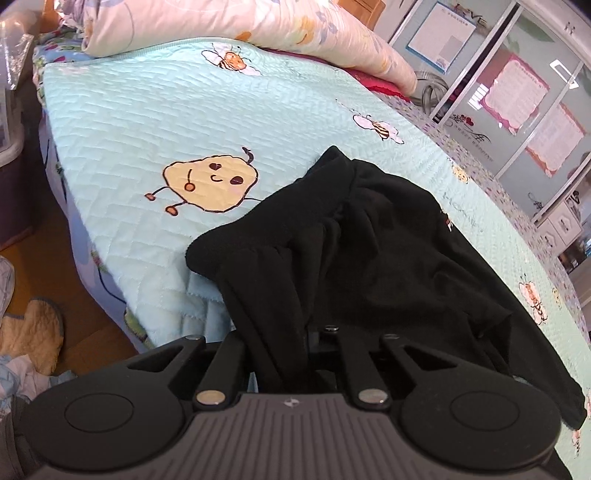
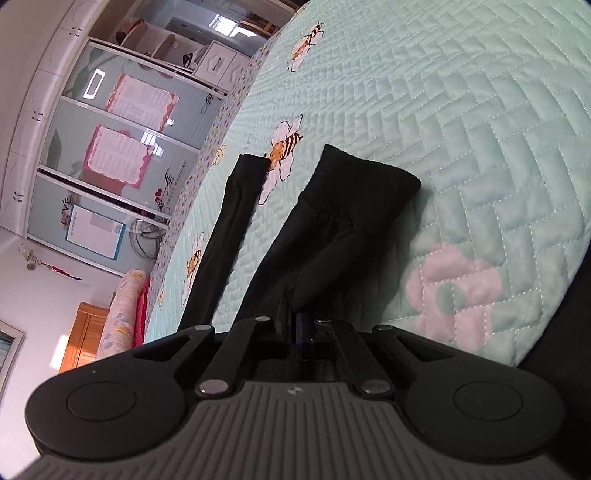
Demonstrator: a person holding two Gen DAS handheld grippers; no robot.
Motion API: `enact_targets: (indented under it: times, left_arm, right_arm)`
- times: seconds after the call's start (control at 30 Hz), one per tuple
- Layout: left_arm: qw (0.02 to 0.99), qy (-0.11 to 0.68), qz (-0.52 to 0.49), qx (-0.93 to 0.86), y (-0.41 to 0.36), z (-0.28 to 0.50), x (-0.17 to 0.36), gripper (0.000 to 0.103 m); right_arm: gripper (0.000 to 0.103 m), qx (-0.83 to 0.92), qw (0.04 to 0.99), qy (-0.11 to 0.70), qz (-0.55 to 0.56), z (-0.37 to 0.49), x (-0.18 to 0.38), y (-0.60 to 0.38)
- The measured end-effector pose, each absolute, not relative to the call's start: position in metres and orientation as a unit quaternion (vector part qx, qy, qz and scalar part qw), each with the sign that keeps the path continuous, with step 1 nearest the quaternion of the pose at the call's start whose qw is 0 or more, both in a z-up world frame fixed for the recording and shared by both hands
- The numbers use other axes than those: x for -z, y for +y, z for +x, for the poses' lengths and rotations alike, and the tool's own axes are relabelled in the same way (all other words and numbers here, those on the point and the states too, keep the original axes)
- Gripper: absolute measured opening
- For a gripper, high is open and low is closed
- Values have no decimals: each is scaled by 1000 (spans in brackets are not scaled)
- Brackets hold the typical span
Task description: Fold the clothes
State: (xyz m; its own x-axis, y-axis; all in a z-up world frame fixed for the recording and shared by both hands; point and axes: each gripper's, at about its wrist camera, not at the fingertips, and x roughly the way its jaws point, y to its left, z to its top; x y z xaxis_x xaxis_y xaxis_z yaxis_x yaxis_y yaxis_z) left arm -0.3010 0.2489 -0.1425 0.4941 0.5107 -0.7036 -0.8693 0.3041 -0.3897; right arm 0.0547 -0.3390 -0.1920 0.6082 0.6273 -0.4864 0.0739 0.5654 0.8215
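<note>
A black garment [image 1: 369, 251] lies on the mint quilted bed cover [image 1: 147, 122], its ribbed band toward the far side and a small logo at its right. Its near edge drapes over my left gripper [image 1: 295, 332] and hides the fingertips; the cloth runs down between the drawn-in jaws, so the gripper is shut on it. In the right wrist view two long black parts with ribbed cuffs [image 2: 369, 173] stretch away over the bed cover [image 2: 461, 122]. My right gripper [image 2: 291, 317] is shut, pinching the near end of the wider part of the black garment [image 2: 314, 258].
A rolled floral duvet [image 1: 221, 26] lies along the far end of the bed. Sliding wardrobe doors [image 1: 535, 110] stand beyond the bed. The bed's left edge drops to a wooden floor with a beige slipper [image 1: 33, 332] and a plastic box [image 1: 11, 147].
</note>
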Motion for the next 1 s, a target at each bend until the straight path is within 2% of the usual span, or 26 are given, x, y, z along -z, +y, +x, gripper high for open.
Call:
enact_targets:
  times: [0.03,0.07,0.1,0.13,0.17,0.2,0.23,0.37,0.57,0.77,1.0]
  left_arm:
    - [771,236,-388,-447,249,-300,144,15]
    - [767,242,-392,-447,251,-300,146,30]
    - [763,244,-398,-446,252,-300,148,35]
    - [763,239,-398,-449,250,-302,147,35]
    - [764,233,-397,-453,248,-304,144,33]
    - [765,227,-395,-456,245,-307,142,21]
    - [769,222,-392,-454,245,-307,137,14]
    - [785,200,-380,-447,245,-303,117,9]
    - [798,187,-371,-436,264,-273,86,7]
    - [815,175,-339,-436,294,-224,52,6]
    - [800,201,-336,-454,355,-143,50,6]
  right_arm:
    - [10,-179,782,411,433,56,192,-338]
    - [17,-183,778,416,434,57,193,-337]
    - [36,-185,774,423,433,57,195,-334]
    - [38,-186,774,425,430,56,196,-332]
    - [36,-187,775,428,426,55,197,-329]
    - [18,-190,775,430,422,54,198,-327]
    - [0,-196,779,429,414,54,196,-324]
    - [0,-200,798,417,386,58,179,-322]
    - [0,-211,793,410,398,97,149,-312]
    - [0,-227,792,402,401,164,115,-275]
    - [0,-224,796,420,374,257,101,-201]
